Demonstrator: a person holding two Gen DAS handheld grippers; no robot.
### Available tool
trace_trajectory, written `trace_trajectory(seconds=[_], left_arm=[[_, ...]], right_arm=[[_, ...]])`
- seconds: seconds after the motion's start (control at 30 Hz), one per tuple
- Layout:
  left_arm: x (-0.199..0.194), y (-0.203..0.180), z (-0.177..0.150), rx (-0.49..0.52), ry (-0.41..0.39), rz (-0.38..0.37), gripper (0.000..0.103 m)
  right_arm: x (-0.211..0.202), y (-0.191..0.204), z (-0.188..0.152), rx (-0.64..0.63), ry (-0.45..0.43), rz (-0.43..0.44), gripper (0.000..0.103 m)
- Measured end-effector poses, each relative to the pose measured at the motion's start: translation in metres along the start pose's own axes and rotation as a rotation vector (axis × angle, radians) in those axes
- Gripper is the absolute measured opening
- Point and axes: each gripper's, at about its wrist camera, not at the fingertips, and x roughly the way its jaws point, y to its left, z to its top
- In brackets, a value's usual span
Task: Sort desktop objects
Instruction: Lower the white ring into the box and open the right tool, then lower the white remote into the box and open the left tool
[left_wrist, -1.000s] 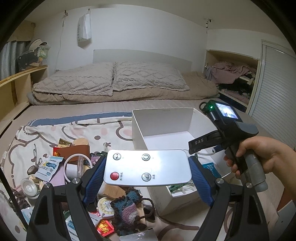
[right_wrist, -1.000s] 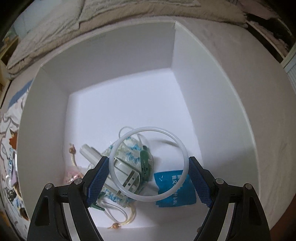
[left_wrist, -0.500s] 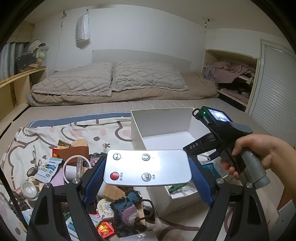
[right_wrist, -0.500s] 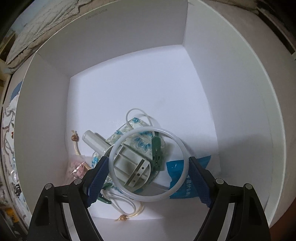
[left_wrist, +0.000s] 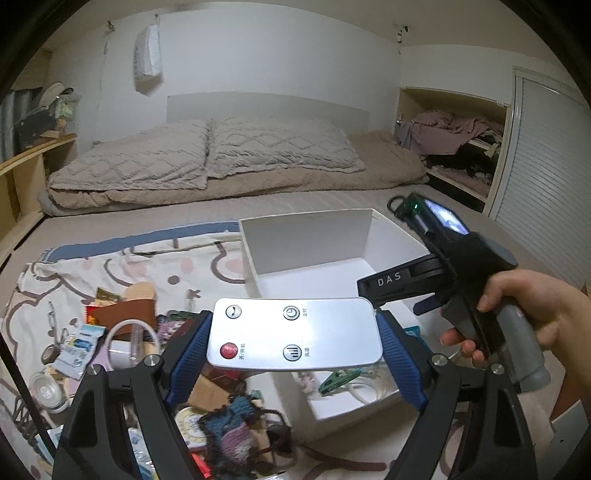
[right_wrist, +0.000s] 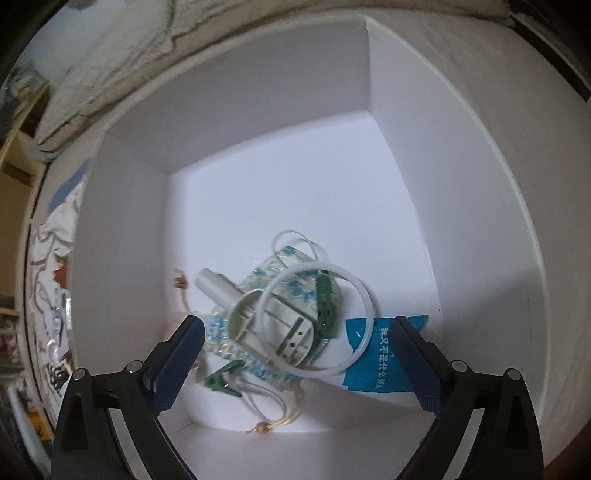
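Left wrist view: left hand-held gripper (left_wrist: 293, 345), blue-padded jaws pinching a flat silver rectangular remote control (left_wrist: 294, 334) by its short ends, four round buttons facing up, one red; remote held level above the near left edge of an open white rectangular cardboard box (left_wrist: 306, 236) standing on the bed (left_wrist: 207, 216). Left of the box, on a cartoon-print cloth (left_wrist: 122, 266), a loose heap: brown leather pouch (left_wrist: 125, 315), white plastic hoop (left_wrist: 129, 341), blue-and-white sachet (left_wrist: 79, 345), knitted blue and purple pouch (left_wrist: 232, 430), round tin (left_wrist: 190, 422), other small items too cluttered to tell. A green clothes peg (left_wrist: 338, 380) shows inside the box near its front wall. At right, a person's hand (left_wrist: 535, 317) grips the handle of the right hand-held gripper (left_wrist: 421, 278), which points down into the box. Two grey quilted pillows (left_wrist: 207, 155) lie at the head of the bed. Right wrist view: right hand-held gripper (right_wrist: 297, 354), jaws opening, spread wide with nothing pressed between the pads, aimed down into the white box (right_wrist: 461, 177). On the box floor, below and apart from the jaws: white plastic ring (right_wrist: 316, 319) lying free atop a pile comprising a pale grey plastic fitting (right_wrist: 269, 325), a floral blue-patterned fabric pouch with cord (right_wrist: 284, 273), two green pegs (right_wrist: 325, 308), and a blue foil sachet (right_wrist: 384, 354) with white lettering.
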Motion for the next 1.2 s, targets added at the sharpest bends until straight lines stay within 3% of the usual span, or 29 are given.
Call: trace_trajectory(seconds=[0.23, 0.37, 0.57, 0.77, 1.2], left_arm=[[0.025, -0.017, 0.008, 0.001, 0.057, -0.033, 0.087], [0.033, -0.024, 0.008, -0.010, 0.074, -0.030, 0.087], [0.045, -0.037, 0.002, 0.037, 0.110, -0.012, 0.087], [0.070, -0.043, -0.002, 0.052, 0.195, 0.017, 0.086], [0.098, -0.057, -0.010, 0.114, 0.288, 0.072, 0.086]], right_arm=[[-0.037, 0.011, -0.017, -0.082, -0.088, 0.010, 0.099], [-0.035, 0.013, -0.002, -0.073, -0.142, -0.019, 0.099], [-0.058, -0.014, -0.005, 0.046, -0.214, 0.034, 0.099], [-0.067, -0.016, -0.008, 0.059, -0.242, 0.060, 0.099], [-0.062, -0.017, -0.009, 0.017, -0.236, 0.049, 0.099]])
